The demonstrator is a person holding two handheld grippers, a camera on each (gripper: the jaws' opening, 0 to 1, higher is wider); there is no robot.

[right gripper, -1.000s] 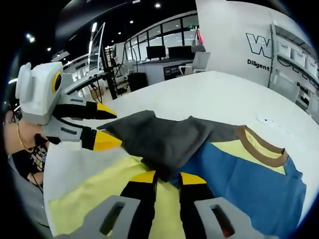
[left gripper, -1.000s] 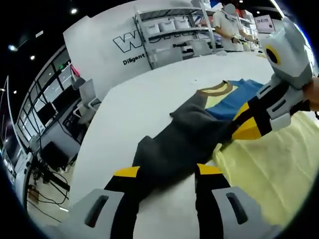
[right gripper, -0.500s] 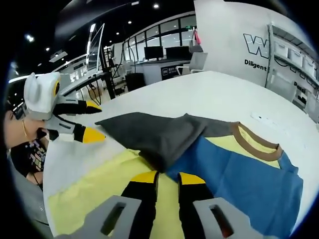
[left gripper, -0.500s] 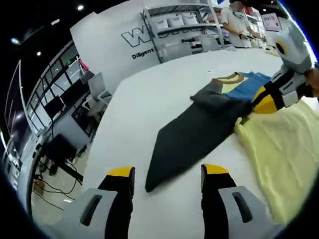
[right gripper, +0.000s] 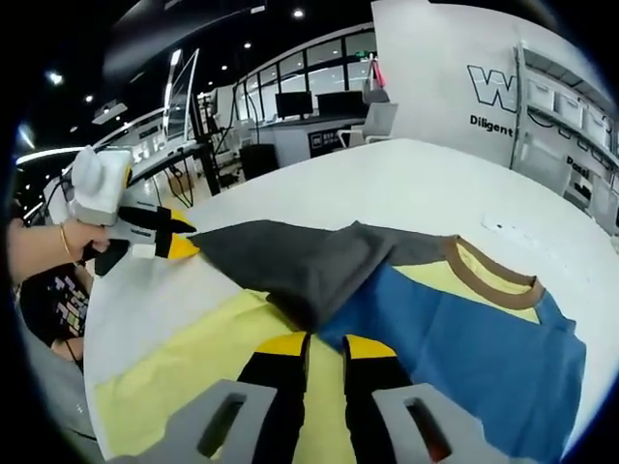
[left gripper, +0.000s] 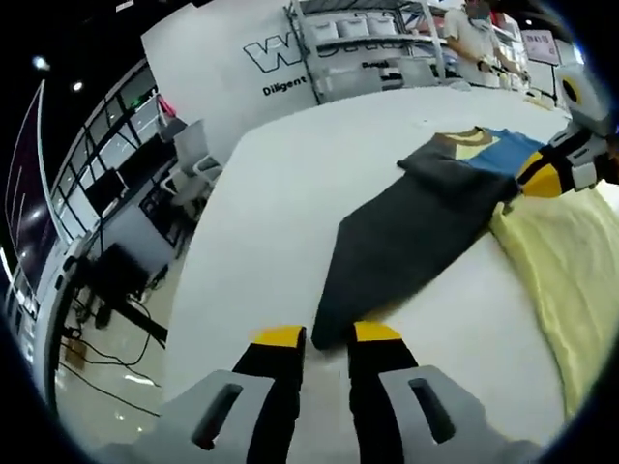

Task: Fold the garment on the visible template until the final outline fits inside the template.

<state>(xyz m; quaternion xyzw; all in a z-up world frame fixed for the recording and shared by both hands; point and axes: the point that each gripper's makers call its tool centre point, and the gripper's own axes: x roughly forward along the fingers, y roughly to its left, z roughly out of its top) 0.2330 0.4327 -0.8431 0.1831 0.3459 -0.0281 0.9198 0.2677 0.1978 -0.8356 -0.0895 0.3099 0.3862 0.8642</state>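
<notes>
While the grey sleeve [left gripper: 411, 237] is lying stretched out flat across the white bench [left gripper: 290, 193], the left hand-held gripper [left gripper: 326, 338] is closing its jaws, nearly together, on the sleeve's cuff end, and it is looking like a pinch on the cloth, though I cannot tell how firm. The right hand-held gripper [right gripper: 320, 345] is sitting with jaws almost together at the sleeve's root, where grey is meeting the blue body of the garment [right gripper: 464, 329]; whether cloth is caught between them I cannot tell. The garment is resting partly on the yellow template [right gripper: 184, 367], well in from the bench edges. To do this fold well, both grippers should be lifting together, keeping the sleeve taut, carrying it over the blue body, and laying it down inside the yellow outline without dragging the collar [right gripper: 484, 280].
</notes>
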